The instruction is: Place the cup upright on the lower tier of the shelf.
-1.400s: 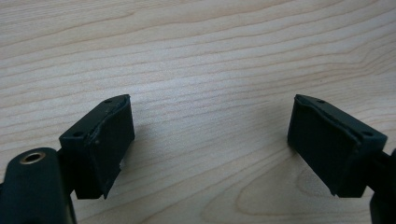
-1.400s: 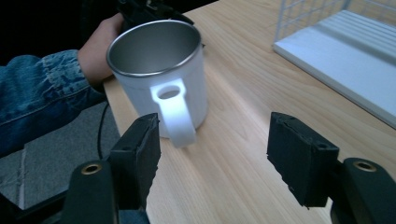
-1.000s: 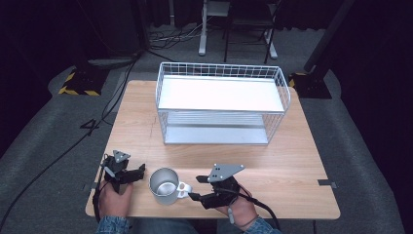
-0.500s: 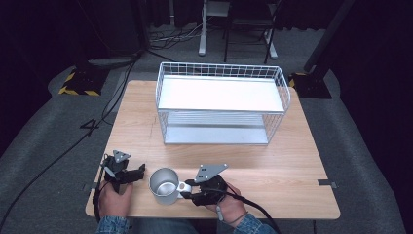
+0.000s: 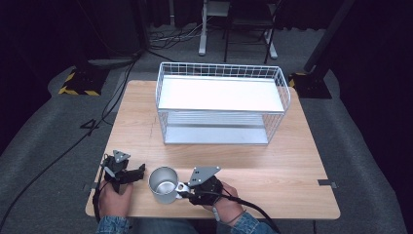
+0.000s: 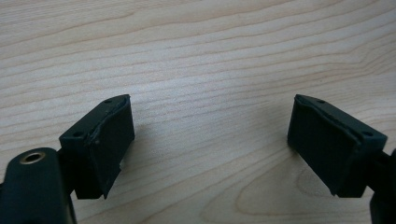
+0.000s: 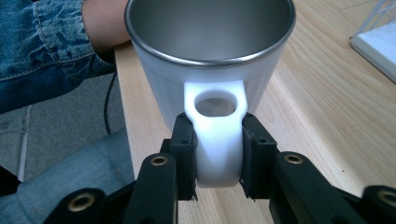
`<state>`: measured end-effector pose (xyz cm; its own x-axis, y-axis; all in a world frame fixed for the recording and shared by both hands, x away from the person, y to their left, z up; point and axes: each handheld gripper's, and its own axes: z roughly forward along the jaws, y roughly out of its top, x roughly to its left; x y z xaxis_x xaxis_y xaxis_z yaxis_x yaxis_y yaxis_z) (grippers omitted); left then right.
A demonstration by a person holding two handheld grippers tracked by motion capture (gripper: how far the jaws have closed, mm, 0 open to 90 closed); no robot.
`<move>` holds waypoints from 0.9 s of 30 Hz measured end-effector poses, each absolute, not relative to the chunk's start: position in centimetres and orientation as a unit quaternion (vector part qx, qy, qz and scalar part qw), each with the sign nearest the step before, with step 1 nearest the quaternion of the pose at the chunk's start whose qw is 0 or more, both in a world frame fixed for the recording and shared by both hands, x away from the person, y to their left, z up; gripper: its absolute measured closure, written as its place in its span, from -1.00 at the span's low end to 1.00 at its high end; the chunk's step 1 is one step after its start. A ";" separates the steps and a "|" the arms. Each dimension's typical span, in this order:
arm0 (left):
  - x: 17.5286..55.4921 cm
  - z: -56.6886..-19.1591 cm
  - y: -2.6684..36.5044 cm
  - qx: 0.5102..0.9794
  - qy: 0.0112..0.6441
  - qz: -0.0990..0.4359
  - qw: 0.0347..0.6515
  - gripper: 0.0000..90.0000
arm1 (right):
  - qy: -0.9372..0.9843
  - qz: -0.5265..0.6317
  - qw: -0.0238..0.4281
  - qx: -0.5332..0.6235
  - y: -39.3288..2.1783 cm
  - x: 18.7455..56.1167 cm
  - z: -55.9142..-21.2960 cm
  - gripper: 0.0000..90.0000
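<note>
Right gripper (image 5: 184, 187) first: its jaws have just been closing, and now they pinch the white handle (image 7: 218, 140) of the mug (image 5: 163, 184) from both sides, the pads flat against it in the right gripper view; the grey plate on top of that gripper sits just behind the mug in the high view, and my right hand (image 5: 225, 197) wraps the body of it near the front edge of the table (image 5: 302, 161); the mug stands upright on the wood, white outside and bare metal inside (its mouth looks empty from the right gripper view), close to the near edge and a little left of the middle; my left gripper (image 5: 130, 173) rests just beside the mug on its left, apart from it, with its jaws spread wide and nothing but wood grain between them in the left gripper view; my left hand (image 5: 116, 194) holds it at the near left corner of the table; farther back, well apart from both grippers, a white wire basket (image 5: 221, 71) sits on the table, with a white flat shelf across it.
</note>
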<state>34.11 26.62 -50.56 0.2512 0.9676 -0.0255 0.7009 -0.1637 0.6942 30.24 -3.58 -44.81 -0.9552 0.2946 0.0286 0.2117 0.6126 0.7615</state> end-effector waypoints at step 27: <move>34.1 -50.6 26.6 0.730 0.572 0.218 0.304 -0.67 | 0.857 0.464 0.120 0.188 -4.9 32.5 -41.3 0.59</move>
